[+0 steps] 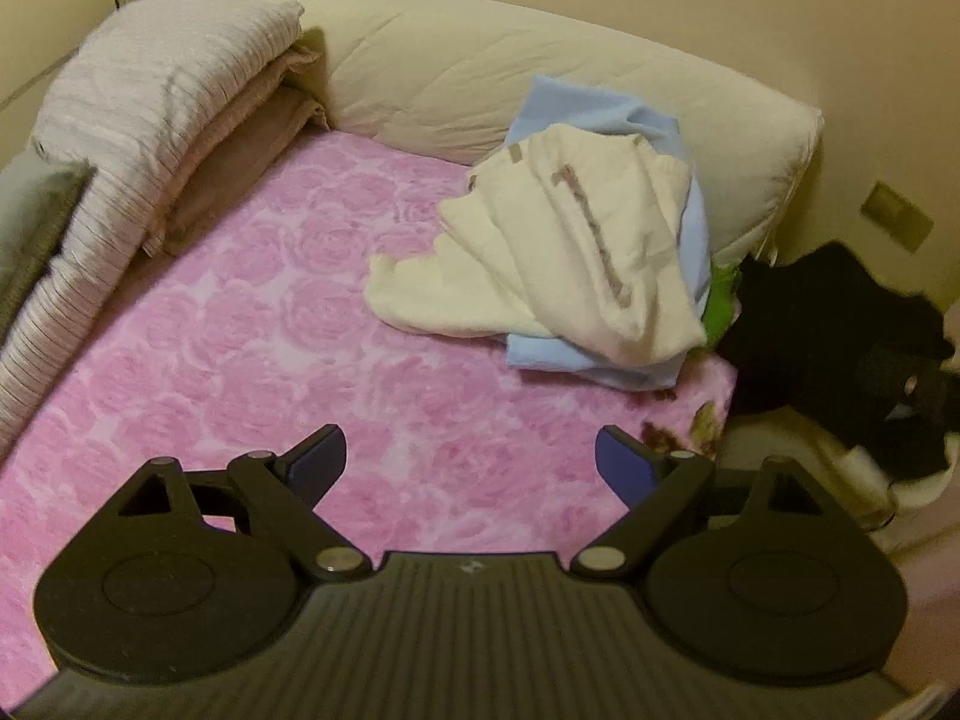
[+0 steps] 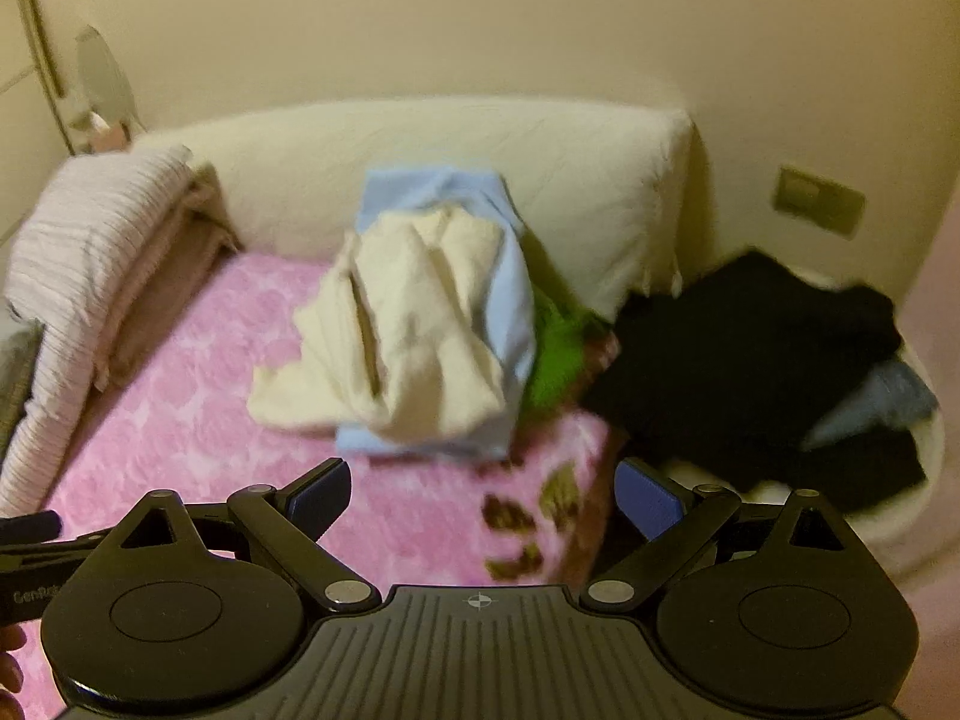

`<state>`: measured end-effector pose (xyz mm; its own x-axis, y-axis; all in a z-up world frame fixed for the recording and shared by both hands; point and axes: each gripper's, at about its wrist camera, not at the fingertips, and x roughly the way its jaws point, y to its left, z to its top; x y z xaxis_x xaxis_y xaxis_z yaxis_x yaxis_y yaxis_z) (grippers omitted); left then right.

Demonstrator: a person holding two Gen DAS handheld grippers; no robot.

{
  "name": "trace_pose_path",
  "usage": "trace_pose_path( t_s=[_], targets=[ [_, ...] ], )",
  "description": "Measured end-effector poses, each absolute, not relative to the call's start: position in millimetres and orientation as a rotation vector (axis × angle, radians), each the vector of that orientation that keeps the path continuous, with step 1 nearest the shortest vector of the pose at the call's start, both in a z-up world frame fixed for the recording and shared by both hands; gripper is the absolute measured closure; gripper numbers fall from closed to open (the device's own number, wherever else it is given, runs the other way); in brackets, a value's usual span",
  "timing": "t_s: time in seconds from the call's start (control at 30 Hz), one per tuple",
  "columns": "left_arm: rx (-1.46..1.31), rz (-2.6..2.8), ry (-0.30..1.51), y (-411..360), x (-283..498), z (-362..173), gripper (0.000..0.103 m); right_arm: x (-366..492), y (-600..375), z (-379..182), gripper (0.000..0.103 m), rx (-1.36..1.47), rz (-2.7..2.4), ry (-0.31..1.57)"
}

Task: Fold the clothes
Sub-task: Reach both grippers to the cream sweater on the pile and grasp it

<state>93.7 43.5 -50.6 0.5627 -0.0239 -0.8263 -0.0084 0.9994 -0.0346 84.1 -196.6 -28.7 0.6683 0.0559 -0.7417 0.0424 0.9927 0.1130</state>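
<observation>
Pink rose-patterned fleece blanket [image 1: 252, 324] covers the bed seen from the left wrist camera, and the black left gripper [image 1: 471, 465] hovers above its near part with its blue-padded fingers [image 1: 318, 462] spread wide apart, holding nothing. Toward the far right corner of the bed lies a crumpled cream garment with brown trim [image 1: 558, 264], draped over a light blue folded cloth [image 1: 600, 360]; both lean against a long cream pillow [image 1: 540, 90] that runs along the far edge. A scrap of bright green fabric [image 1: 720, 294] peeks out just beside the blue cloth at the right edge. Along the left edge sits a folded stack of striped pale bedding over tan towels [image 1: 174, 138]. Off the bed's right side, a heap of black clothing [image 1: 840, 348] fills a pale basket [image 1: 810, 456].

From the right wrist camera, blurred, the right gripper [image 2: 483, 495] hangs over the bed's near right corner, its fingers [image 2: 648, 498] likewise wide apart and empty. The cream garment [image 2: 414, 324] sits well ahead of it on the blue cloth [image 2: 504, 276], against the pillow [image 2: 480, 162]. The green fabric [image 2: 558, 348] lies between that pile and the black clothing [image 2: 738, 348], which spills over the basket [image 2: 918, 480] beside the bed. The pink blanket [image 2: 210, 420] and the striped stack [image 2: 102, 240] show at left.
</observation>
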Motion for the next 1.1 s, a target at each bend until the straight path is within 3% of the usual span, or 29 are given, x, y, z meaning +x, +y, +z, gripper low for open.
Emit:
trace_pose_path(
  t_s=[0.17,0.3,0.5,0.73,1.1],
  targets=[
    [-0.050,-0.027,1.006,37,117,-61,0.022,107,-200,-42,0.006,0.062,0.038,0.874],
    [0.018,-0.055,1.016,26,139,-72,0.022,131,-208,-56,0.006,0.046,0.060,0.934],
    [-0.098,-0.065,1.084,27,187,-96,0.022,174,-229,-82,0.006,0.093,0.065,1.020],
    [-0.118,-0.074,1.101,21,241,-113,0.022,229,-236,-101,0.017,0.100,0.097,1.045],
    [-0.165,-0.092,1.102,14,312,-137,0.021,292,-240,-125,0.019,0.151,0.114,1.064]
  ],
)
